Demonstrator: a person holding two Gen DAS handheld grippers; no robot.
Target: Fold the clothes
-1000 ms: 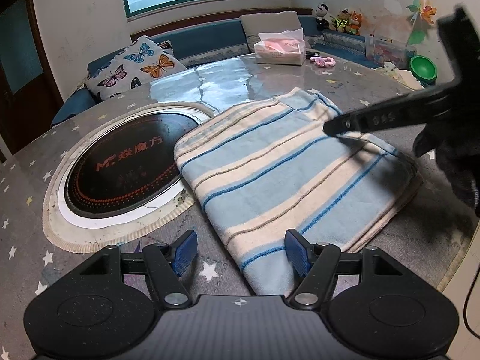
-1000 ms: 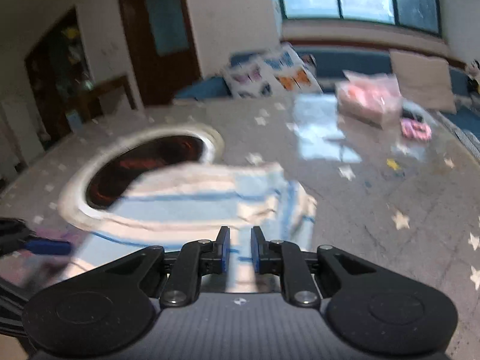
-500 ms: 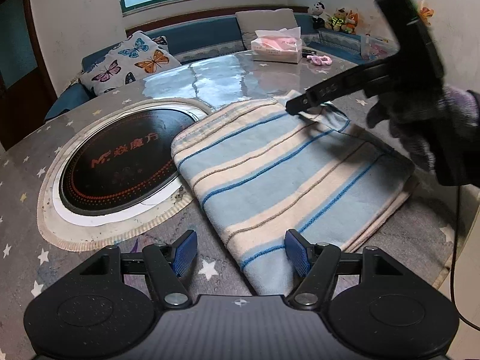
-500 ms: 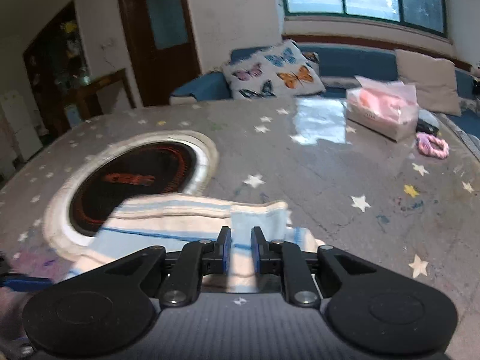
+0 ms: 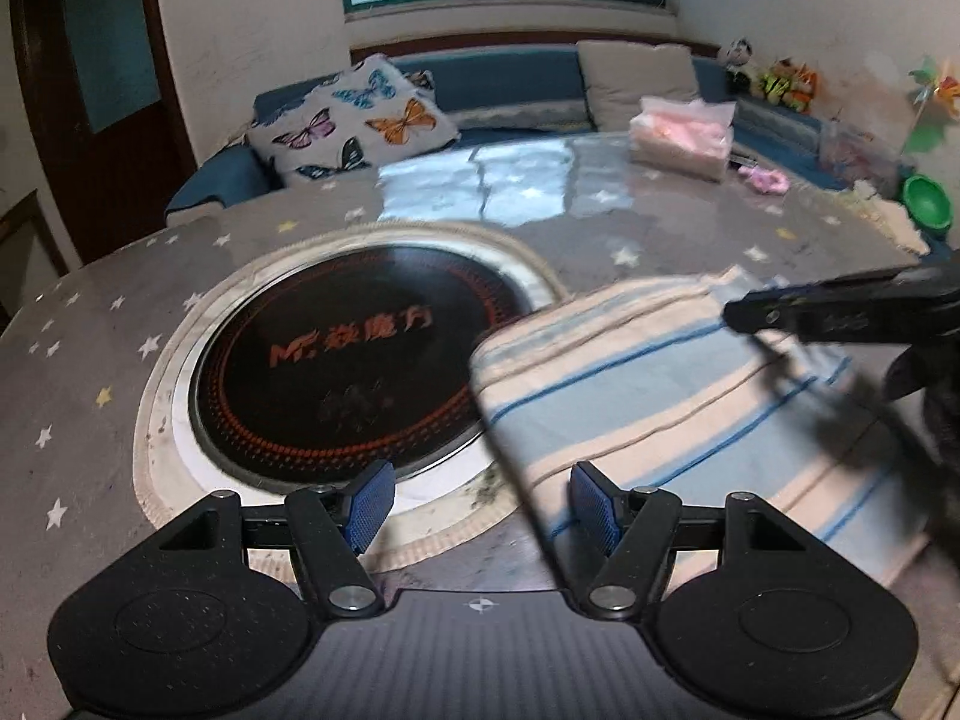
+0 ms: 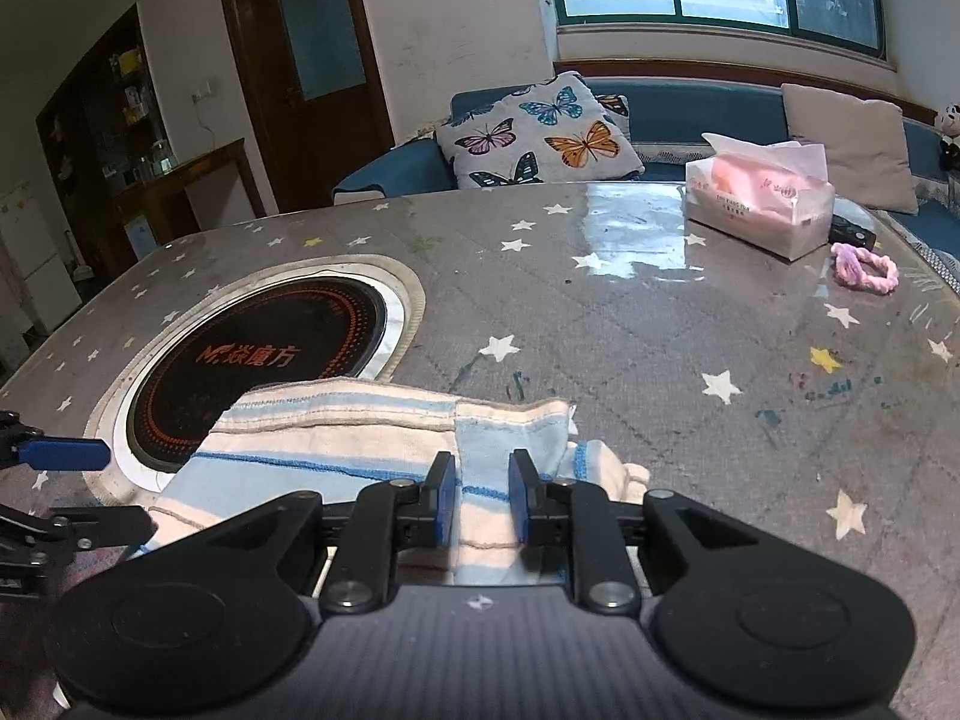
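Left wrist view: striped cloth (image 5: 678,396) lies folded on the desk (image 5: 90,360), beside the round cooktop (image 5: 348,366).
Left claw (image 5: 480,495) stands wide and empty at the cloth's near edge; right claw (image 6: 483,501) is opening over the far corner, fabric between its pads but unpinched. Best let that corner drop flat, then lift clear without dragging the fold.

We're looking at two matching black grippers: the left gripper (image 5: 480,507) and right gripper (image 6: 480,501) each carry ribbed blue pads (image 5: 591,507) on slim black fingers, silver pivot screws, two speckled rounded housings, and a striped carbon-look body with a small crosshair mark.
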